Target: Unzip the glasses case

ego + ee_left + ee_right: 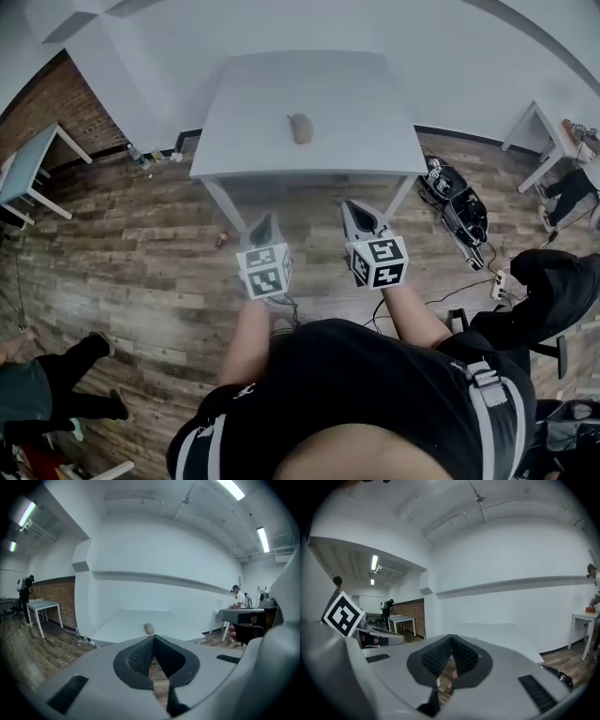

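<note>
- Head view: the glasses case [300, 127] lay upper centre on the table [356, 103], untouched.
- Below it, the left gripper [265, 222] and right gripper [357, 212] were closed and empty.
- Next, probably: approach and open.

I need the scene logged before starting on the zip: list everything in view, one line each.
glasses case: one, grey-beige, middle of the near table
near table: one, white, against the wall ahead
left side table: one, pale, by the brick wall
right side table: one, white, far right
brick wall: one, red-brown, left
floor: grey-brown wood planks
small bottles: a few, on the floor left of the near table
black gear: one heap with cables, on the floor right of the near table
bystanders: two, lower left and right edge
left gripper: grey, jaws shut, empty, short of the table
right gripper: grey, jaws shut, empty, short of the table
</note>
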`<state>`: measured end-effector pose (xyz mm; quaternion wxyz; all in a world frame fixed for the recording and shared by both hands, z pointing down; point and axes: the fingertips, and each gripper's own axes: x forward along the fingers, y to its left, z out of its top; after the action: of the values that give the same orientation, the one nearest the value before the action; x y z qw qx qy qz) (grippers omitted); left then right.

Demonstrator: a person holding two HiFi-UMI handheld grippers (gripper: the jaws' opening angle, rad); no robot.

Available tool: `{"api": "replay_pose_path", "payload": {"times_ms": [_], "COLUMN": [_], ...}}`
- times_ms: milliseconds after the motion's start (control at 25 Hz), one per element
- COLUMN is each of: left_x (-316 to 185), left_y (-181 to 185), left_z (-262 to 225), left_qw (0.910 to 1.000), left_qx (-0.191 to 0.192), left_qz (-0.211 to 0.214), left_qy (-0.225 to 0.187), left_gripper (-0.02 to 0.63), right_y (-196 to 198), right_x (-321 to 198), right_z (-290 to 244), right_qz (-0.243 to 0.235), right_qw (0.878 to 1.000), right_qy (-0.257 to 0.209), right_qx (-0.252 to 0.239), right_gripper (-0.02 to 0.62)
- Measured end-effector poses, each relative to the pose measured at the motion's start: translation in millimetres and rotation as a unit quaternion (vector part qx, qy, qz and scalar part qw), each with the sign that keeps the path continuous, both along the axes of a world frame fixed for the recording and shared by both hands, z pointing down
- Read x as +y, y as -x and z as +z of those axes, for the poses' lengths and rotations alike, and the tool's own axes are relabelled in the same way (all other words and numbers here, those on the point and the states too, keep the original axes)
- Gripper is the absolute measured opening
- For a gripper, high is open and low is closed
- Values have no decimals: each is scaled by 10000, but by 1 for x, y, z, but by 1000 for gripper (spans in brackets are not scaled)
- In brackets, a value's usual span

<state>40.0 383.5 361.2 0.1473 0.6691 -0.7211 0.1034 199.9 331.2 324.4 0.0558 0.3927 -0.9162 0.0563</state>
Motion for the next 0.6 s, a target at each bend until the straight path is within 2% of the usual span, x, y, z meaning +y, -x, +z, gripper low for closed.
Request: {"api": "replay_pose_path", "payload": {"times_ms": [280,600], "left_x": [5,2], "left_y": [20,94], "left_z": [15,24], "left_qw": [9996,9989], "left_qx": [242,400], "left_qz": [106,174], "left_qy": [139,185], "left_gripper": [-8,-6], "right_y": [27,97], "right_x": [7,8], "right_z": [15,19], "right_qz": [-21,135], "right_qw": [9997,9995], "right_qy": [167,112], "right_qx": [153,256], "right_gripper": [6,6]}}
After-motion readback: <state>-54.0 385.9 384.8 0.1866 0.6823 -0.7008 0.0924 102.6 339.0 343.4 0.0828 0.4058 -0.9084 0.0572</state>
